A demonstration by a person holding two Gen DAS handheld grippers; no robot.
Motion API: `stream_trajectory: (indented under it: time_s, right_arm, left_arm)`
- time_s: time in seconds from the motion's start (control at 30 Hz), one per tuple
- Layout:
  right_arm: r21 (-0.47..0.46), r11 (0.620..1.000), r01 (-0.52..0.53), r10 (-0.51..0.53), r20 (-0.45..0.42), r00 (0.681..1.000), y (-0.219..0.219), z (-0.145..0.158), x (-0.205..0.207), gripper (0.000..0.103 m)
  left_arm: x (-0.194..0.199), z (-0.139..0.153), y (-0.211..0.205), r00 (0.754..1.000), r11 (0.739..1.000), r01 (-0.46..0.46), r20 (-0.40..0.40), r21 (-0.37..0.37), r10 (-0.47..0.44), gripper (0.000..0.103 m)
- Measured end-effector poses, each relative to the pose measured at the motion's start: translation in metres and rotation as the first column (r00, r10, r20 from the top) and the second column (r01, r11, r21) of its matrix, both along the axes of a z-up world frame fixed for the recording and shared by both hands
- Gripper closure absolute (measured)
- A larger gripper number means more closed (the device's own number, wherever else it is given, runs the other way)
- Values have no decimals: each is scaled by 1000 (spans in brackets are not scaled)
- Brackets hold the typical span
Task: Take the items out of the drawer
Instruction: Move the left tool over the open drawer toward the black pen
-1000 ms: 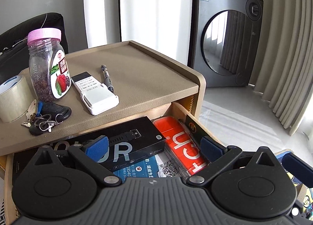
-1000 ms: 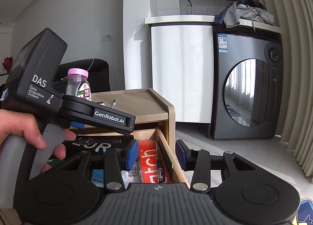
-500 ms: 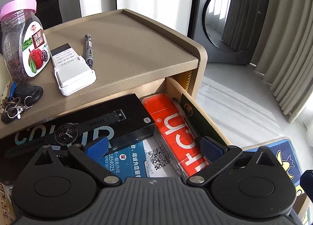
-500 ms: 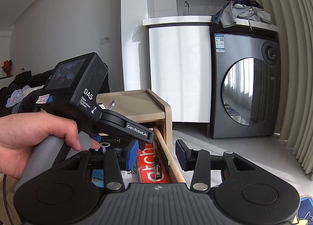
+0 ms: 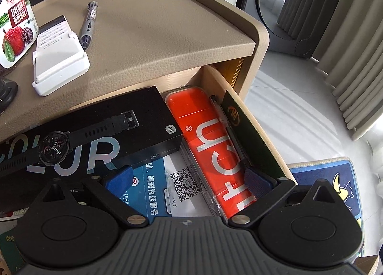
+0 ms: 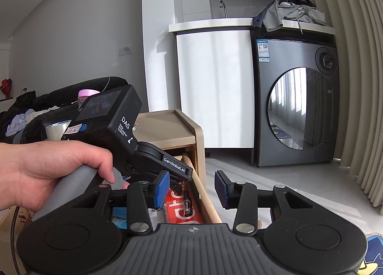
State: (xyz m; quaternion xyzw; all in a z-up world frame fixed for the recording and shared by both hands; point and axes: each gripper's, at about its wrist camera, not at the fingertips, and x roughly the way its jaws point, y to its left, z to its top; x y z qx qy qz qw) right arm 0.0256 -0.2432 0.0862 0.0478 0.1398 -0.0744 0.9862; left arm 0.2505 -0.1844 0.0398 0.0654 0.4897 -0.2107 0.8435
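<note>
The open drawer (image 5: 261, 126) holds a black watch box (image 5: 100, 131), an orange case in clear plastic (image 5: 215, 153), a blue and white leaflet (image 5: 167, 186), a pen (image 6: 187, 205) and a dark green card (image 5: 249, 136). My left gripper (image 5: 189, 180) is open and empty, low over the drawer, its fingertips either side of the leaflet and the orange case. My right gripper (image 6: 190, 188) is open and empty, held above the drawer's right wall (image 6: 203, 193). The left gripper's body (image 6: 119, 129) and the hand holding it fill the left of the right wrist view.
On the cabinet top (image 5: 155, 35) lie a white device (image 5: 58, 59), a pen (image 5: 89, 23) and a jar with a fruit label (image 5: 14, 33). A washing machine (image 6: 296, 102) stands behind on the right. A blue mat (image 5: 335, 184) lies on the floor.
My left gripper has tilted down and moved closer into the drawer, so the cabinet top slides up and left in its view. The right gripper has hardly moved.
</note>
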Motion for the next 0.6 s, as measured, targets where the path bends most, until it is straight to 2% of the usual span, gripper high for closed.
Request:
stream_trajectory:
  time_s: [0.17,0.43,0.53,0.6]
  right_arm:
    - [4,1000,2,-2,2,1000,-2,0,-3,57]
    - [10,1000,19,-19,10,1000,-8,1,-7,57]
    - [12,1000,18,-18,16,1000,-8,2,-8,57]
    - [12,1000,16,-16,16,1000,-7,2,-8,57]
  left_arm:
    - [4,4,-2,999,999,-11,-34,-52,9,1]
    - [0,-1,-11,1000,999,6,-3,33,-6,4]
    - [0,-2,-10,1000,1000,5,-10,29,-5,3]
    - [-2,1,-9,1000,1000,10,-8,21,-10,10]
